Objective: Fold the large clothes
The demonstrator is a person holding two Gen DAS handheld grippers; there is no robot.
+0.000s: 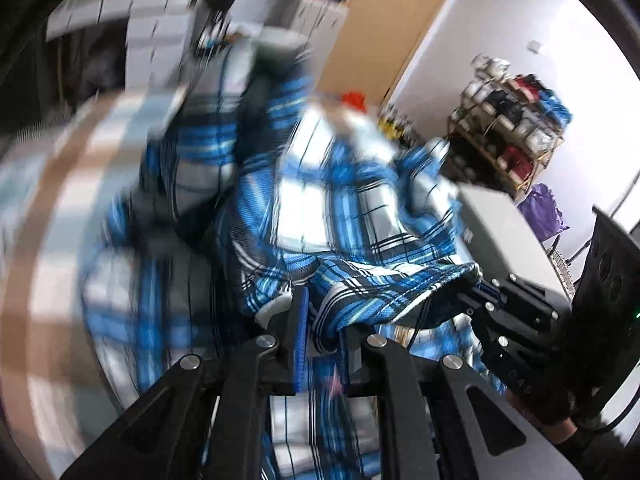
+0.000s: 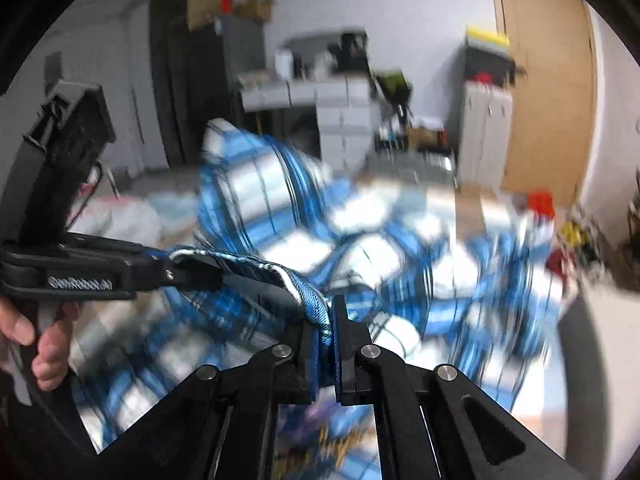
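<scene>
A blue and white plaid shirt (image 1: 320, 208) hangs bunched and blurred over a checked surface. My left gripper (image 1: 324, 336) is shut on a fold of its hem, the cloth pinched between the blue pads. In the left wrist view my right gripper (image 1: 476, 288) grips the same edge a short way to the right. In the right wrist view the shirt (image 2: 280, 208) spreads ahead, and my right gripper (image 2: 326, 332) is shut on its stitched hem. The left gripper (image 2: 176, 268) holds the hem at the left, in a person's hand (image 2: 44, 344). The hem runs taut between both grippers.
A rack of stacked goods (image 1: 512, 120) stands against the white wall at right, with a purple bag (image 1: 544, 208) below it. A grey box (image 1: 500, 232) sits close by. Grey cabinets (image 2: 344, 112) and a wooden door (image 2: 540, 80) lie behind the shirt.
</scene>
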